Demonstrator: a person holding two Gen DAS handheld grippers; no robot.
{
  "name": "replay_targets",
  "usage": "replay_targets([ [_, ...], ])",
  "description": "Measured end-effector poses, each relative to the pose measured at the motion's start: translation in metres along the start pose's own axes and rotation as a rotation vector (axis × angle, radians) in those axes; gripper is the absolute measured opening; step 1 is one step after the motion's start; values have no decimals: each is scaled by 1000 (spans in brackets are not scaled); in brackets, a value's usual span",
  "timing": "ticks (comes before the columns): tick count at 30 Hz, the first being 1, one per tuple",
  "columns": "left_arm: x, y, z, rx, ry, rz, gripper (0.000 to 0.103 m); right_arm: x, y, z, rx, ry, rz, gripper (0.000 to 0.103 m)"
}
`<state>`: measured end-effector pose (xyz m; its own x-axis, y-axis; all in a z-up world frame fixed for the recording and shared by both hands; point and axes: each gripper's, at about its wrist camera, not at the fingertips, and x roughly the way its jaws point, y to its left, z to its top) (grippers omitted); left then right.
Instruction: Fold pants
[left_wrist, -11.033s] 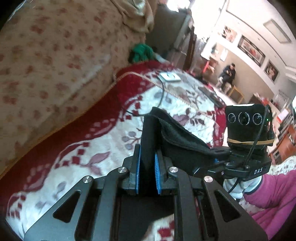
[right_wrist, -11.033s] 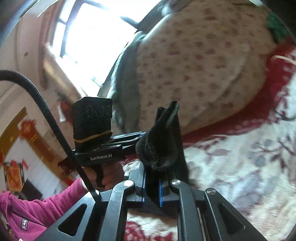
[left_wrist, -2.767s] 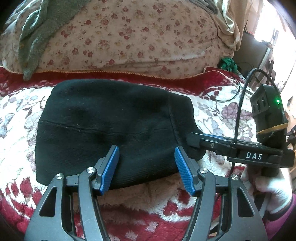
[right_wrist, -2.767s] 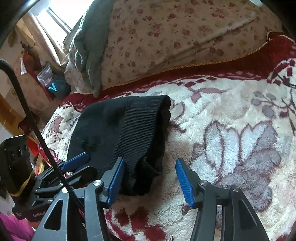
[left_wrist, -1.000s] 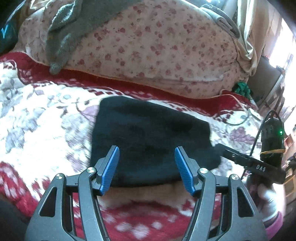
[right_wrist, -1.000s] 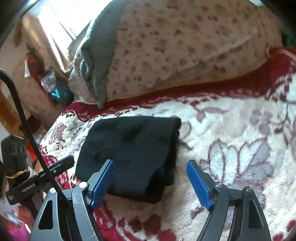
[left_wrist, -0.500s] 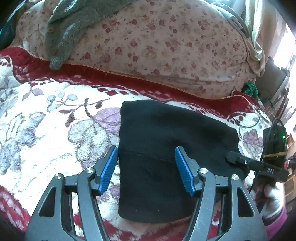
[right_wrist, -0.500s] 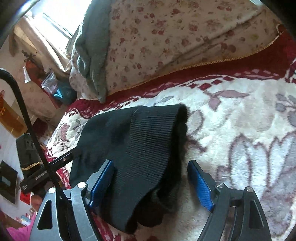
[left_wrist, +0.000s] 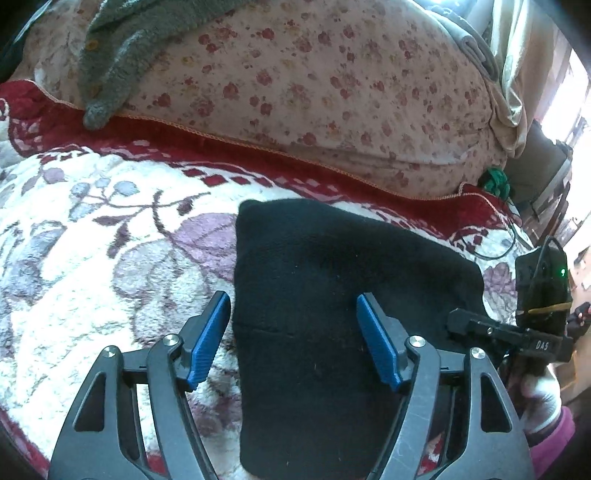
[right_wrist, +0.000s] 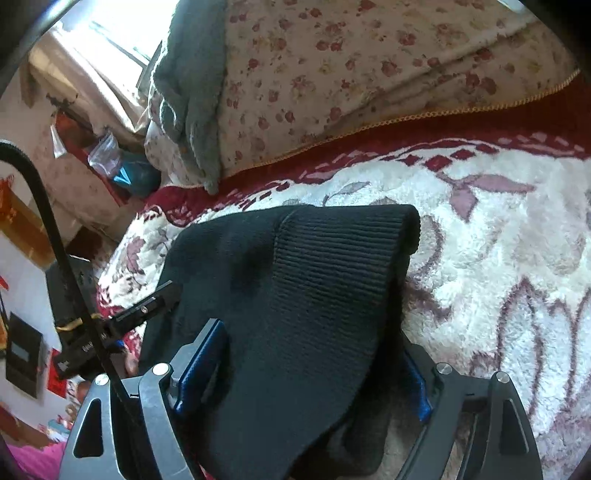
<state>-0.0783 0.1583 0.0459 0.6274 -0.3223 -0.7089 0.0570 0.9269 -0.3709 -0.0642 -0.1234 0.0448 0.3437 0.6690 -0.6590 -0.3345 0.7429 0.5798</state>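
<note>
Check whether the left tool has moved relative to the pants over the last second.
Yes. The left tool has shifted left: the black pants' left edge now sits by its left pad, with more floral blanket in view left of the pants.

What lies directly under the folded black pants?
The folded black pants rest on a cream and red floral blanket, visible around them. The blanket beneath the pants is covered and unseen.

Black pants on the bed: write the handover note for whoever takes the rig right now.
Left gripper: jaws open, straddling the near left part of the folded black pants.
Right gripper: jaws open around the ribbed waistband end; nothing clamped.
Pants lie in a compact fold on the floral blanket.
Done: main folds.
Left: probably one more fold or a tidy; judge before gripping.
</note>
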Motion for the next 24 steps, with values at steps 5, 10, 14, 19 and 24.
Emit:
replay_targets([
  [5,14,2,-4,-23,28,-36,82,1,-1,-2,-16,5,29,88],
  [10,16,5,-6,-33,19,-63,81,2,6,-5,-86,-2,0,69],
  [14,11,-2,-8,-19,8,-70,53,-5,10,-7,-95,-58,7,54],
  [19,-7,-5,-7,-56,-35,-66,38,-14,30,-6,-181,-99,-26,45],
  [24,-31,1,-1,-72,-68,-29,37,-13,47,4,-200,-100,1,44],
])
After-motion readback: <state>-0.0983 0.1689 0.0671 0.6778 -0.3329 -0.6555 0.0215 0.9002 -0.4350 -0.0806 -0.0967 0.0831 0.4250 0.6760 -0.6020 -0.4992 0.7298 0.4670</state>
